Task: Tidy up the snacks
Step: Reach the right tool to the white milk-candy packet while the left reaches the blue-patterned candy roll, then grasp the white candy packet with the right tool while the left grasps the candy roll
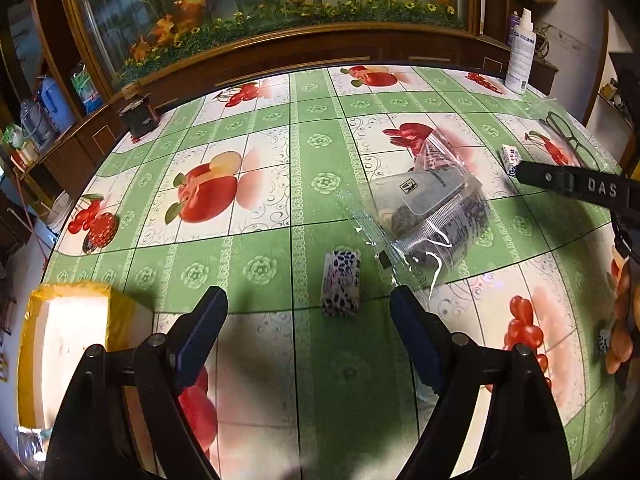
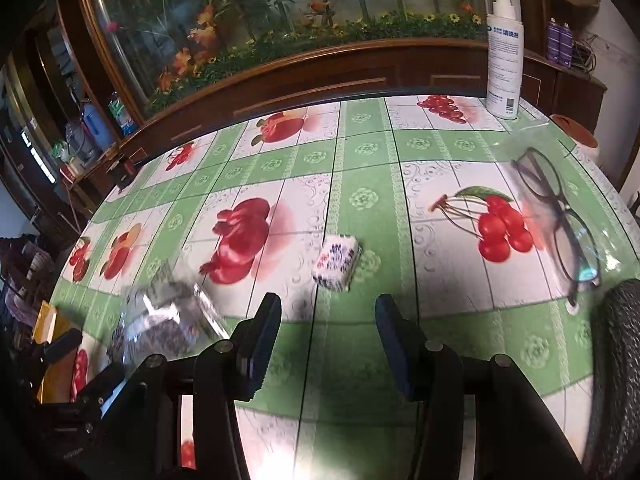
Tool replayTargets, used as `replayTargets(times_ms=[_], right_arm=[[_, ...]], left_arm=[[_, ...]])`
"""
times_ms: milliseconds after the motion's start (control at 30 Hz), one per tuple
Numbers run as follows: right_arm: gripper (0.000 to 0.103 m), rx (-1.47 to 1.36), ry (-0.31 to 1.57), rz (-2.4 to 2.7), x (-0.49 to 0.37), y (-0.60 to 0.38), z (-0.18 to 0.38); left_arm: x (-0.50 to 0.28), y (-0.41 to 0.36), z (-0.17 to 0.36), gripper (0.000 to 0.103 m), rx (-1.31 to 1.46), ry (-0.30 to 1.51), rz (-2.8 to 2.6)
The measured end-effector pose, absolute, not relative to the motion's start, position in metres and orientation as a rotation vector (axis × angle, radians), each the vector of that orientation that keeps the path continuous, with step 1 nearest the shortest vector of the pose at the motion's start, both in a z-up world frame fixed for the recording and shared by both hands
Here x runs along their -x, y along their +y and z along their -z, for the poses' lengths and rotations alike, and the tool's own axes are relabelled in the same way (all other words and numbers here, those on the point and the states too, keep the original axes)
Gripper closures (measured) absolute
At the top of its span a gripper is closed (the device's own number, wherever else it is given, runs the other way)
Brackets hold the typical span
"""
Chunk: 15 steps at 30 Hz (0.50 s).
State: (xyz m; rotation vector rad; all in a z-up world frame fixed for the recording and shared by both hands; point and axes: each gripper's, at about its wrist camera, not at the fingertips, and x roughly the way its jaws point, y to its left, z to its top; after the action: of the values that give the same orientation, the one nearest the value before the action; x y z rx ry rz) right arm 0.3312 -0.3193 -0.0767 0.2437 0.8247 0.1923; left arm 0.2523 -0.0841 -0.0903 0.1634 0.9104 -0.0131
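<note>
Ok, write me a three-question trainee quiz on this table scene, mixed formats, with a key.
1. True or false: the left gripper is shut on the leopard-print snack packet.
2. What lies nearest ahead of the right gripper? A) white-and-blue snack packet B) eyeglasses C) spray bottle
3. Fill in: the dark snacks beside the left gripper are inside a clear plastic ____.

Key: 1 false, both grippers are open and empty; 2 A; 3 bag.
</note>
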Motion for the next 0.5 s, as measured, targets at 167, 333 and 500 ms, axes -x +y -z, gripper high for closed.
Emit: replayTargets(times_ms=[167, 333, 500], right_arm=[[0.051, -0.224, 0.864, -0.163, -0.355, -0.31, 0.08], [0.054, -0.092, 0.881, -0.128, -0.366, -0.291, 0.078], [0.082, -0.044, 0.868, -0.139, -0.352, -0.295, 0.08]], left_arm=[[-0.266, -0.082, 0.098, 0.019, -0.14, 0.923, 0.025], [-0.267, -0.082, 0.096, 0.065, -0.084, 0.926, 0.116], [-0.254, -0.086, 0.094, 0.087, -0.098, 0.923, 0.15]])
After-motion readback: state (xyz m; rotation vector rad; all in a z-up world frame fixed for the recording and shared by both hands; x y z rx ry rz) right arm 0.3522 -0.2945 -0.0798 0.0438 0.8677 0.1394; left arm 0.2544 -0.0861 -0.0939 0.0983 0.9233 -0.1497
